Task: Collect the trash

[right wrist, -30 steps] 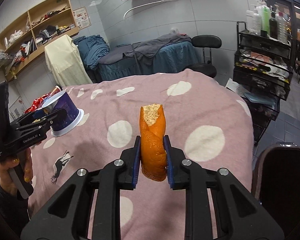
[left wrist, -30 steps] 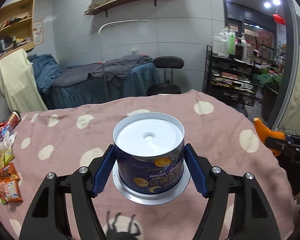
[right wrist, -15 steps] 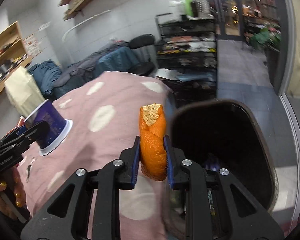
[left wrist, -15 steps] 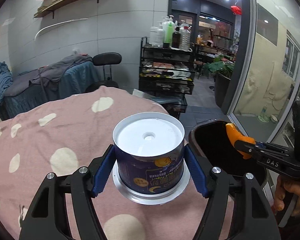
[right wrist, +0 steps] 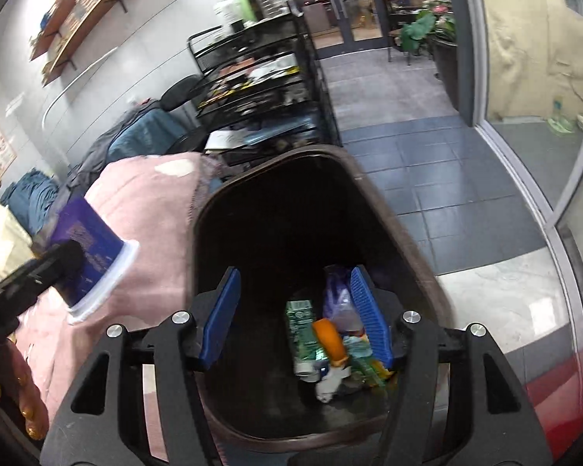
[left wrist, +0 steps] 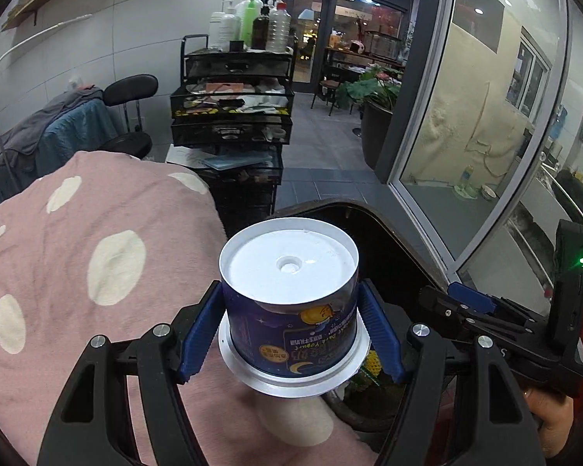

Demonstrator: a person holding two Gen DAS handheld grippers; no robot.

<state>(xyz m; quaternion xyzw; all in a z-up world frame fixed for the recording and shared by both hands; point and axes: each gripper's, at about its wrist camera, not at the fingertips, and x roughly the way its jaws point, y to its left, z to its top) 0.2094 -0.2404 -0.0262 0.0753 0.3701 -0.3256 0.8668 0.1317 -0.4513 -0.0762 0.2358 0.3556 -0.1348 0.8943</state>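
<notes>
Right hand-held gripper (right wrist: 295, 316) gapes empty over the bin (right wrist: 392, 209) holding orange peel (right wrist: 328, 339); left hand-held gripper (left wrist: 291, 332) pinches the cup (left wrist: 291, 310).

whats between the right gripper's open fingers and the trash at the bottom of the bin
Nothing but air: in the right wrist view the open right gripper hangs over the bin, with the orange peel lying on the trash pile below.

I am working in what looks like a massage or beauty parlour: a draped treatment bed (left wrist: 54, 136), a black trolley (left wrist: 231, 116) topped with lotion bottles (left wrist: 252, 25), wall shelves (right wrist: 85, 4), a stool (left wrist: 130, 89) and a glass shopfront (left wrist: 486, 116).
</notes>
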